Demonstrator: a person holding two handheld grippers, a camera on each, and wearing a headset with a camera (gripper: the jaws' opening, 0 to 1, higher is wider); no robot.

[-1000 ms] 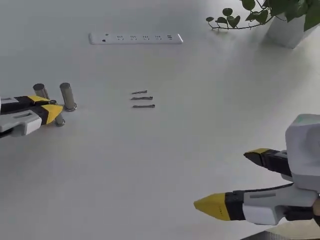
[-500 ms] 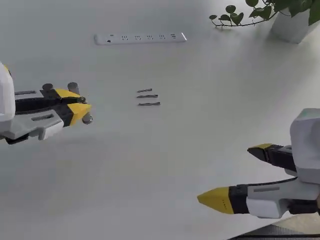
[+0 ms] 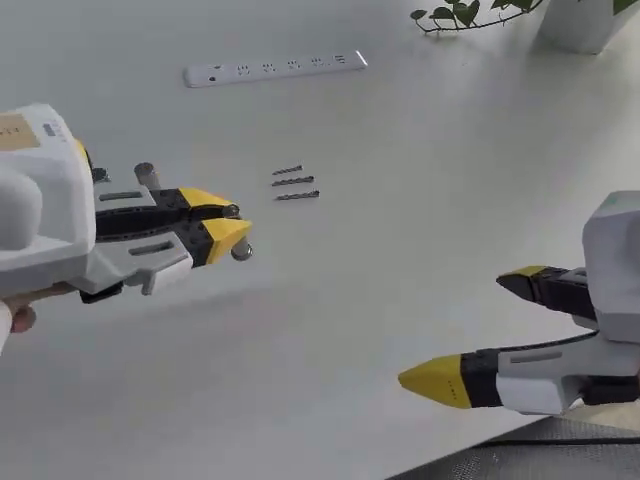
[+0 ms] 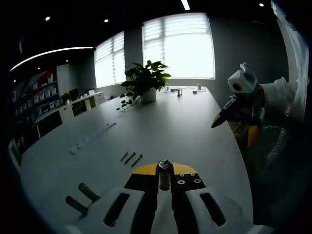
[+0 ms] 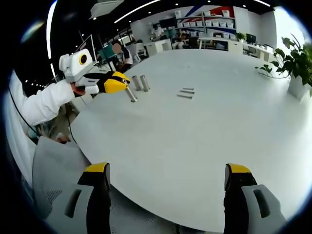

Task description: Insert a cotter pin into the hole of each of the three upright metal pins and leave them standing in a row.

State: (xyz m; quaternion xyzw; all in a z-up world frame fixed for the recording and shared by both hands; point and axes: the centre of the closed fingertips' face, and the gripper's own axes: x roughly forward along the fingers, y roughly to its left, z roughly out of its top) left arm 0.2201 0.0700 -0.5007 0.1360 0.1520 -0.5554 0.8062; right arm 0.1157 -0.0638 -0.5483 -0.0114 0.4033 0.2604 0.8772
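My left gripper is shut on one metal pin and holds it above the table, left of the cotter pins. In the left gripper view the pin stands between the closed jaws. Two other metal pins stand upright at the left, partly behind the gripper; they also appear in the right gripper view. Three cotter pins lie side by side on the table. My right gripper hovers open at the front right, holding nothing.
A white power strip lies at the far side of the table. A potted plant stands at the back right. The person's sleeve shows behind the left gripper. The table's front edge runs under the right gripper.
My left gripper has taken one metal pin from beside the other two and carried it up and to the right, toward the cotter pins. The right gripper has hardly moved.
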